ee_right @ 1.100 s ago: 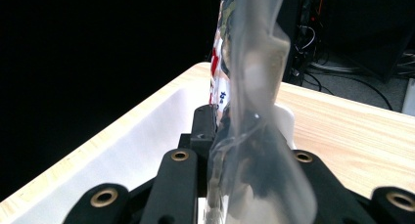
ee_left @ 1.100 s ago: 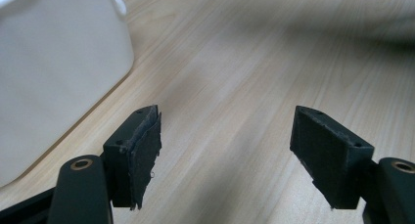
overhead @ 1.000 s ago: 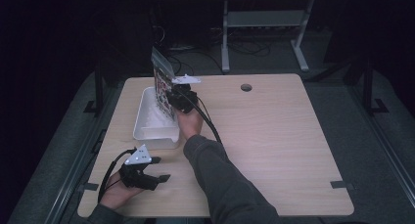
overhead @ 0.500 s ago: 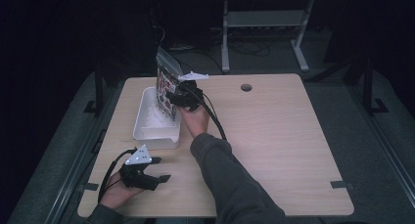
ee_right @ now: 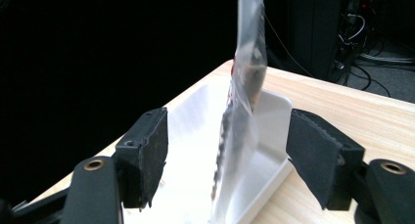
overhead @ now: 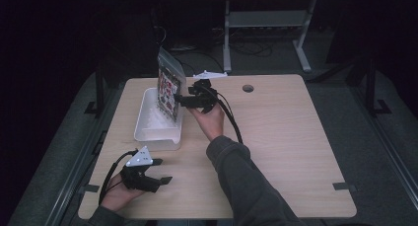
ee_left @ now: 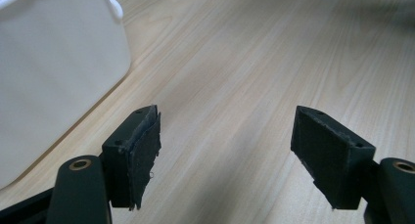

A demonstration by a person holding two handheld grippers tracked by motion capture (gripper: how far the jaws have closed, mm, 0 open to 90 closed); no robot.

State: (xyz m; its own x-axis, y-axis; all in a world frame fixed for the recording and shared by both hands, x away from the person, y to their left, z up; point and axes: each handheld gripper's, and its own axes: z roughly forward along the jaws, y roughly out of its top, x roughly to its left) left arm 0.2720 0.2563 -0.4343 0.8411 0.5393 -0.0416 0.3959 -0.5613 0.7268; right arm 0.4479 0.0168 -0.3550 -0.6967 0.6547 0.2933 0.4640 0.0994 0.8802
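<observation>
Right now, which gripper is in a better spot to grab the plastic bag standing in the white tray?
Probably the right gripper. Its open jaws sit on either side of the plastic bag standing in the white tray. The left gripper is open too, resting near the table's front edge.

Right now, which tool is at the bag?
The right tool: its open jaws straddle the upright bag standing in the white bin. The left tool rests open on the table's near edge, beside nothing.

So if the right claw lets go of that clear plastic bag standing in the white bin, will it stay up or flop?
Probably flop. The clear plastic bag looks thin and edge-on in the white bin, with nothing bracing it. The right claw is open around it, so it is likely light and may tip.
</observation>
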